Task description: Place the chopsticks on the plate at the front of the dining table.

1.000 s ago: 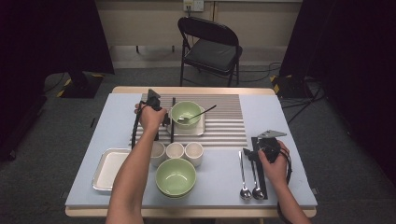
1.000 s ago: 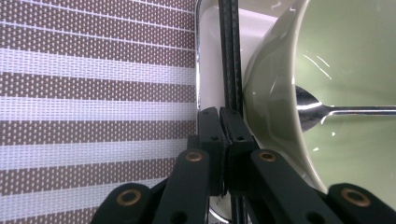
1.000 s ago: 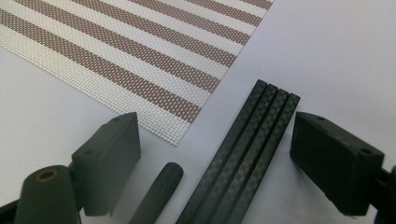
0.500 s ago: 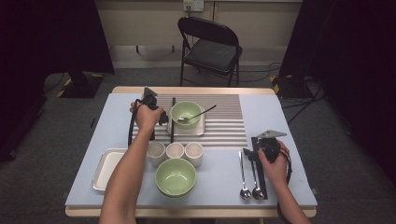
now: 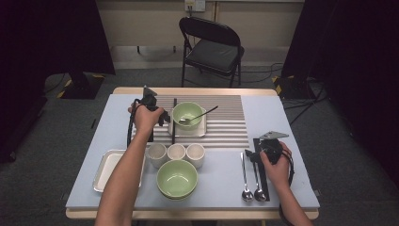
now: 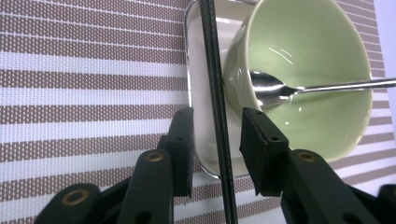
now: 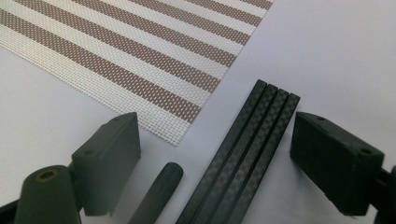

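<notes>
A pair of black chopsticks (image 5: 173, 121) lies on the striped placemat (image 5: 226, 127), just left of a small tray (image 5: 201, 132) that carries a pale green bowl (image 5: 187, 112) with a spoon (image 5: 201, 114) in it. My left gripper (image 5: 163, 117) hovers over them. Its jaws have just been opening and stand on either side of the chopsticks (image 6: 215, 93) without pressing them. The left gripper (image 6: 217, 126) is open. My right gripper (image 5: 256, 155) rests open at the table's right, its jaws straddling several black chopsticks (image 7: 243, 158). The right gripper (image 7: 217, 126) touches none of them.
Three white cups (image 5: 176, 151) stand in a row below the mat, with a large green bowl (image 5: 177, 179) in front. A metal tray (image 5: 106, 169) lies at front left. Two spoons (image 5: 245, 181) lie beside the right gripper. A folding chair (image 5: 211, 47) stands behind the table.
The left gripper's jaws have spread apart from the chopsticks, which stay on the mat beside the bowl. The left hand rose slightly. The right hand has not moved.
</notes>
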`<state>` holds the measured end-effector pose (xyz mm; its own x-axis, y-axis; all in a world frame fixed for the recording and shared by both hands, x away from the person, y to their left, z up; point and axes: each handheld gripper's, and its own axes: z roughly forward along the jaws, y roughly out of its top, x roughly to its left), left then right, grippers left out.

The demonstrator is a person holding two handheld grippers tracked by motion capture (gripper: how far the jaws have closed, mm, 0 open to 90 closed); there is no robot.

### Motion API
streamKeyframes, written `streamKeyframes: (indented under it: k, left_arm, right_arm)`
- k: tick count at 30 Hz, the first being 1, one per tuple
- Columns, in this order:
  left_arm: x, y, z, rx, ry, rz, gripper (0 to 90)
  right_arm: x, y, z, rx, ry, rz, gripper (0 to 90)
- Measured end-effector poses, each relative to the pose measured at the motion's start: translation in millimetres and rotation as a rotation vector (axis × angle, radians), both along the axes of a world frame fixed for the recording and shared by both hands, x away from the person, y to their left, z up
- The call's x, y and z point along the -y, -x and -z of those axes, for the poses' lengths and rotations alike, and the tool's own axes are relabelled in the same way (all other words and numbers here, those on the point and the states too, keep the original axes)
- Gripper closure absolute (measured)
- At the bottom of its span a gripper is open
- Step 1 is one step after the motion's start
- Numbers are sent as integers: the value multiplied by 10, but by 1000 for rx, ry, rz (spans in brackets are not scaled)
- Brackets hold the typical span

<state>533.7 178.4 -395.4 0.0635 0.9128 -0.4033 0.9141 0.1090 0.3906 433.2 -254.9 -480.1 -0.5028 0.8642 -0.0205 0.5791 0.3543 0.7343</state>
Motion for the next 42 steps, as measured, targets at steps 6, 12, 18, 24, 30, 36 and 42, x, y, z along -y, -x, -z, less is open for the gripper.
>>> streamKeyframes:
  k: [6,12,18,24,30,36,42]
  left_arm:
    - [-9,34,-32,10,-1,11,582]
    - [-11,68,-66,21,8,34,485]
    - [11,100,-92,37,16,61,401]
    - [9,125,-119,54,26,77,350]
    - [-8,156,-143,52,13,102,328]
    - [-27,197,-165,49,4,108,319]
    - [-69,246,-149,52,11,103,317]
  right_arm:
    - [-1,1,0,0,0,1,152]
    - [-1,1,0,0,0,0,152]
    - [1,-1,0,0,0,-1,151]
    - [1,0,0,1,1,-2,151]
    - [2,-1,0,0,-1,-1,151]
    - [2,-2,0,-1,-1,-1,151]
    - [2,-1,0,-1,-1,-1,151]
